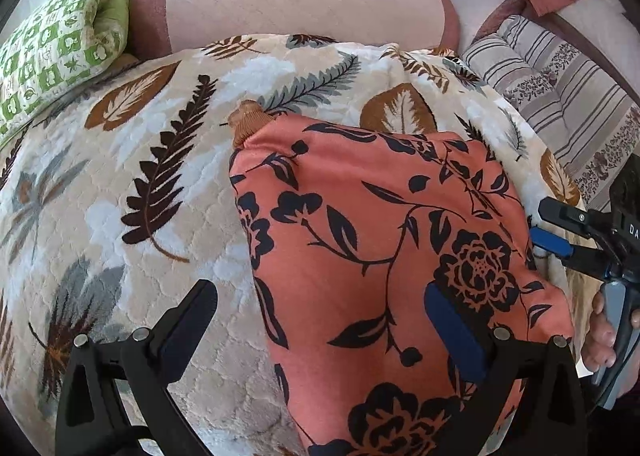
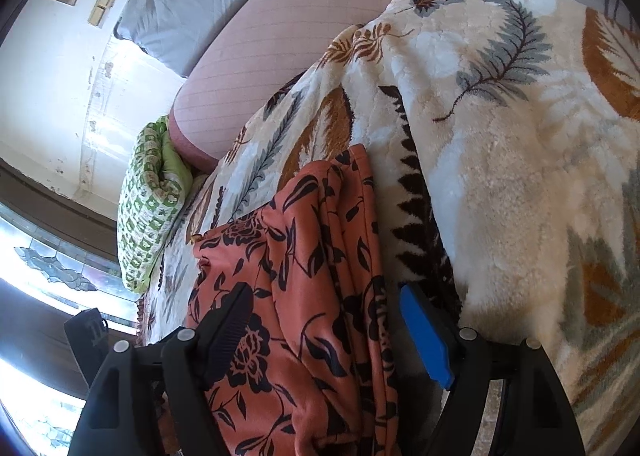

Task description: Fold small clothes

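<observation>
The orange floral garment (image 1: 380, 256) is laid on the leaf-print blanket (image 1: 132, 160) covering the bed, already doubled over into a rough rectangle w/ a ribbed tan cuff (image 1: 252, 122) poking out at its far corner. A green checked quilt (image 1: 60, 40) and a striped cushion (image 1: 560, 96) are seen well apart from it, near the bed's head end.

Left tool (image 1: 324, 320): released, jaws spread wide; one finger is over the bare blanket, the other over the garment, nothing pinched between them. Right tool (image 2: 332, 336): also released, jaws wide, the garment's stacked right-hand edge lying between the fingers but not pressed by the pads. In the left wrist view the right tool is seen at the garment's right edge, the person's hand (image 1: 604, 328) on its handle.

Handling, as judged: fabric appears thin, light, soft and prob. a bit slick, so layers could slide apart if only the top one is taken. No stiffness is to be expected; it will droop from any single hold. It is best gripped at the layered edge or a corner, all plies together, pads well in from the hem. The cuff is thicker and would give a firmer bite. The plush blanket underneath could be caught by accident if the fingers are pushed too low.
</observation>
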The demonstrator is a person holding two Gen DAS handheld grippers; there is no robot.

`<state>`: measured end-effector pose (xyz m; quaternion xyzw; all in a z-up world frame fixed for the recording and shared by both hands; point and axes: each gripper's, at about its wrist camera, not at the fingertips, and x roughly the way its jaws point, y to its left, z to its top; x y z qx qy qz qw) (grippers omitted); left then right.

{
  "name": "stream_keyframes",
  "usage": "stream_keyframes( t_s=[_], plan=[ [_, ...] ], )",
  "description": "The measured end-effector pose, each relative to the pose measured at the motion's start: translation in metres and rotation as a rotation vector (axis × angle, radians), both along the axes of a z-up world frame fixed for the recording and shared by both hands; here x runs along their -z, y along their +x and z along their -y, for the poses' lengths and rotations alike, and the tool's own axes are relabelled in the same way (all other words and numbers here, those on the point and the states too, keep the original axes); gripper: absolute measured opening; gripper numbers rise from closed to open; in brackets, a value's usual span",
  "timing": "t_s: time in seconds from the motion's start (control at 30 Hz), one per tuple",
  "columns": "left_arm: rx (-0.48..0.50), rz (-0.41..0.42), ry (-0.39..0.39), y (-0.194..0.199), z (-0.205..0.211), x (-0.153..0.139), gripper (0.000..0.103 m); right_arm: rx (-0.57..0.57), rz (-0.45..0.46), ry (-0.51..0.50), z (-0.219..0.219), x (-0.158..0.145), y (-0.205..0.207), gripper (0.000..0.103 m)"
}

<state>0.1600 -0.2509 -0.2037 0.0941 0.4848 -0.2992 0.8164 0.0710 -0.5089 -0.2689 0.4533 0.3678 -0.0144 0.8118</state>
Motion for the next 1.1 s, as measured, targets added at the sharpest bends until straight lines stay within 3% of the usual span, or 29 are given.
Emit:
stream_keyframes(
  t_s=[0.27, 0.53, 0.7, 1.0, 1.1],
  plan=[
    [0.015, -0.011, 0.034, 0.003, 0.010, 0.014, 0.103, -0.009, -0.016, 0.015, 0.002, 0.009, 0.002, 0.080],
    [0.017, -0.074, -0.021, 0.017, 0.010, 0.025, 0.103, -0.039, -0.064, 0.006, -0.003, 0.023, 0.020, 0.083],
    [0.011, -0.109, -0.049, 0.023, 0.010, 0.029, 0.103, -0.077, -0.069, -0.058, -0.012, 0.021, 0.029, 0.083],
    [0.024, -0.034, 0.004, 0.011, 0.015, 0.020, 0.103, -0.154, -0.050, -0.081, -0.028, 0.015, 0.033, 0.082],
    [0.036, -0.029, 0.017, 0.008, 0.016, 0.017, 0.103, -0.188, -0.047, -0.132, -0.042, 0.007, 0.035, 0.082]
  ],
)
